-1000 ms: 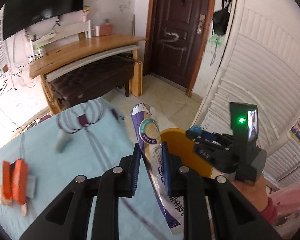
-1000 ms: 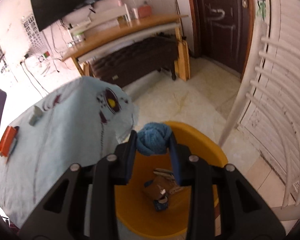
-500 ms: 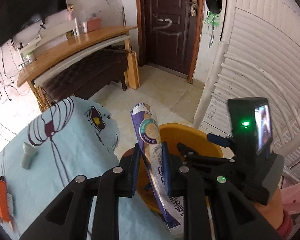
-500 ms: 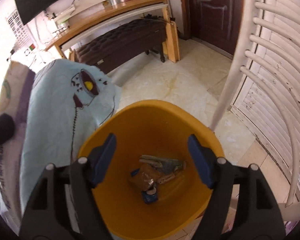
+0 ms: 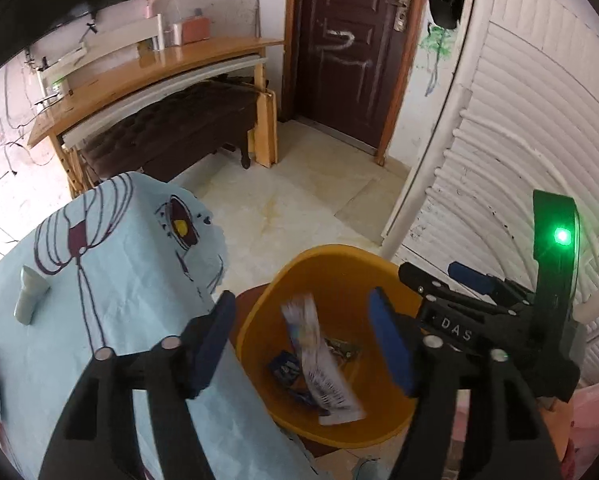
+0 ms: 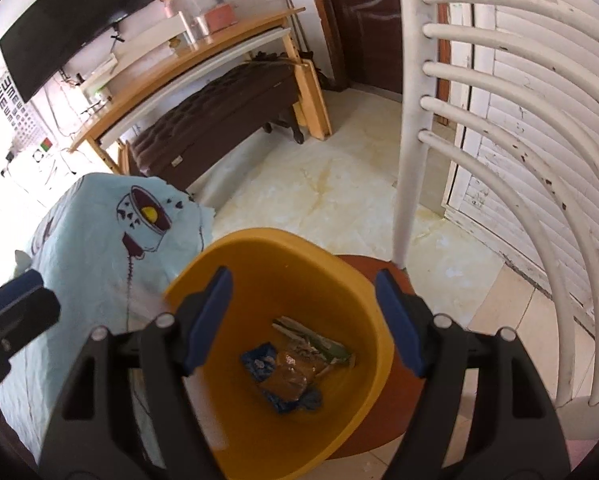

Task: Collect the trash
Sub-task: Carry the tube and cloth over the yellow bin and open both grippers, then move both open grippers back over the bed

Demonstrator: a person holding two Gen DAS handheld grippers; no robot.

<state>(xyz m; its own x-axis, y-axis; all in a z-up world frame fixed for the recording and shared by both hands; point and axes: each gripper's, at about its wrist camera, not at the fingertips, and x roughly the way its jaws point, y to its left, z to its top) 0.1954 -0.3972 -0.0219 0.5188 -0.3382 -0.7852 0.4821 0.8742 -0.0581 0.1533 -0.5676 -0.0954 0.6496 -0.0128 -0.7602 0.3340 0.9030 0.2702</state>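
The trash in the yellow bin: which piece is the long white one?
The long white printed wrapper, blurred, tipped into the yellow plastic bin. The other scraps are small, blue or brown, at the bottom.

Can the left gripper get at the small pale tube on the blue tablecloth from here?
Probably yes: the left gripper, jaws opening and empty, has bare tablecloth between it and the tube.

The yellow bin (image 6: 363, 280) looks like smooth plastic with a soft sheen. A wrapper (image 5: 319, 364) inside it is thin printed film, white and glossy. The pale blue cloth (image 5: 131, 292) over the bench is matt, creased fabric with dark printed line patterns. The left gripper (image 5: 299, 336) and right gripper (image 6: 303, 320) are matt black plastic with blue pads and small metal pins. The far wooden desk (image 5: 147, 68) is varnished and shiny; the floor (image 5: 299, 184) is polished stone tile.
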